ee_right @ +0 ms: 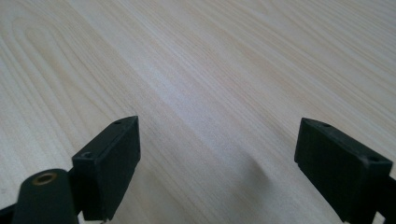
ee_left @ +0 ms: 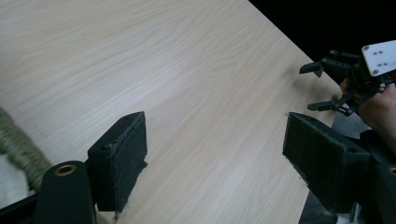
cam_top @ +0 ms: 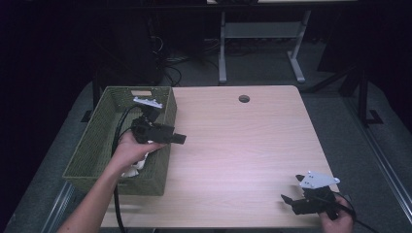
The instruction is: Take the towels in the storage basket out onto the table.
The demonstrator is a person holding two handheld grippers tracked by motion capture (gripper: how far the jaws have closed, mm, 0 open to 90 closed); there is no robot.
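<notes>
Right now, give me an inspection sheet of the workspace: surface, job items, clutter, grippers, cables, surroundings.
Surface: light wooden table, bare across the middle, with a round grommet hole near the far edge.
Job's things: green woven basket at the table's left edge, something white inside, too hidden to identify.
Clutter: nothing seen.
Grippers: left gripper above the basket's right wall, jaws apart and empty; right gripper at the near right corner, jaws apart and empty.
Cables: black cable trails from the left gripper through the basket and off the near edge.
Surroundings: dark room, grey desk frame and loose floor cables beyond the table.
</notes>
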